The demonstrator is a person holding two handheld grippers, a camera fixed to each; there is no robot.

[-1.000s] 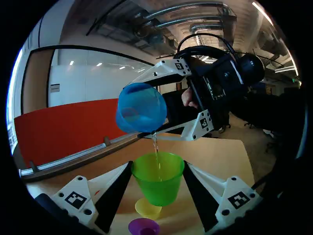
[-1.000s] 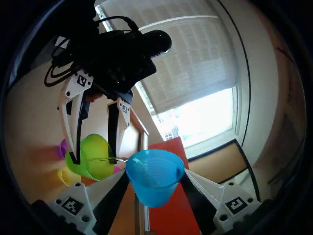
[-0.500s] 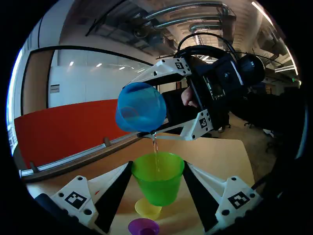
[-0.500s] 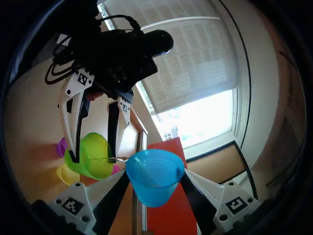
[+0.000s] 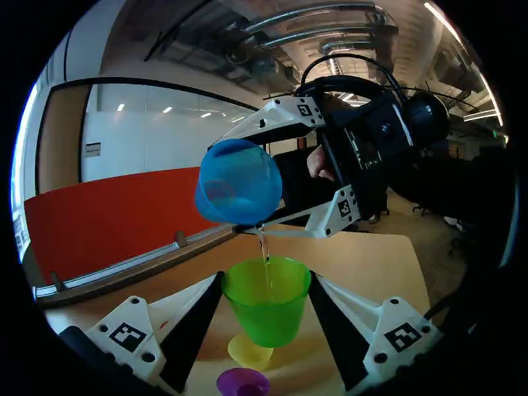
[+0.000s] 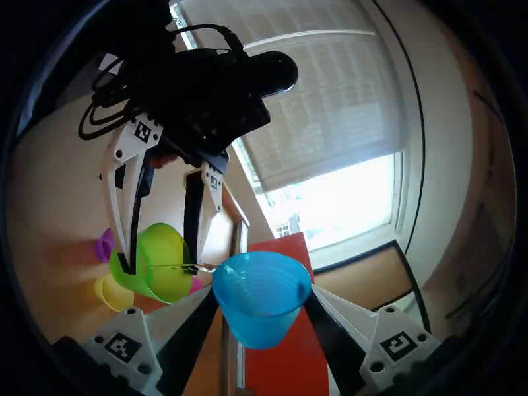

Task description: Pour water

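Across the lower half of the left gripper view lies the pale wooden worktop, above which both tools work. At upper centre the right claw, with a hand behind it, pinches the blue cup by its sides, both fingers pressing on the wall. The cup is tipped well over, lip lowest, so that its contents leave at a single point. At bottom centre the left claw likewise clamps the green cup between its two fingers. This cup is upright and directly beneath that lip, mouth open to catch. Lower in the frame, a yellow cup and a purple cup sit apart from the pour and play no part in it. Thinnest of all, a stream of water falls from the blue lip into the green mouth — the pour is judged to be under way. How much is left in the blue cup cannot be told.
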